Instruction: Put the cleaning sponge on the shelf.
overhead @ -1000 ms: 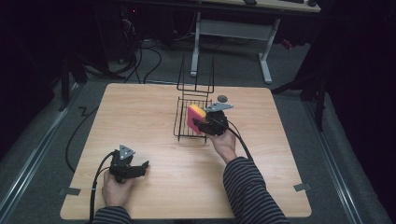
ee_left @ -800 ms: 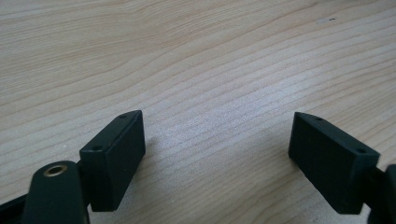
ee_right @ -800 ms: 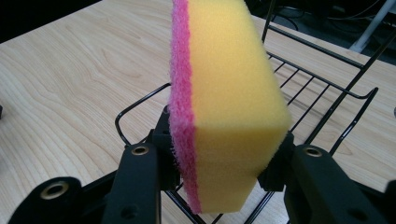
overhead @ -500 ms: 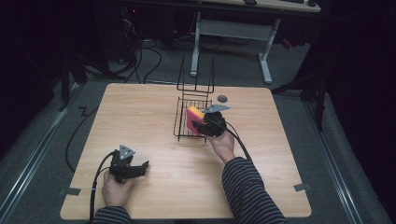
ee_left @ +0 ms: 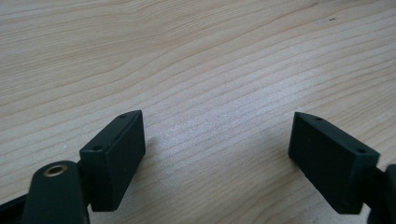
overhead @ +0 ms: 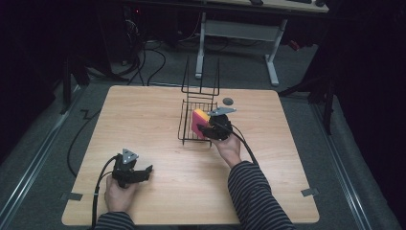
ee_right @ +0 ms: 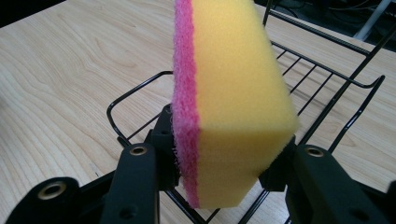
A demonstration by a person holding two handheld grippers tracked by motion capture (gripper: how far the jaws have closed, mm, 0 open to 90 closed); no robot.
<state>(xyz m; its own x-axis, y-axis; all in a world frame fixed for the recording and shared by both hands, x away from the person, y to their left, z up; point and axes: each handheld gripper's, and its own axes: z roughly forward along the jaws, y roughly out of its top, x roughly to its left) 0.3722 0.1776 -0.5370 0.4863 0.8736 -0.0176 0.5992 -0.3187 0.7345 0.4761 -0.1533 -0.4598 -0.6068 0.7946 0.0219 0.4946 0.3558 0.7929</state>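
A yellow sponge with a pink scouring face stands on edge between the pads of my right gripper. The jaws have just been opening a little, but the pads still press on the sponge. It hangs over the near end of a black wire basket. From above, the sponge and right gripper are at the front right of the basket, mid-table. My left gripper rests near the table's front left, open, with bare wood between its jaws.
A small dark round object lies just behind and right of the basket. The basket's tall wire back rises at its far end. The wooden table has dark floor and cables around it.
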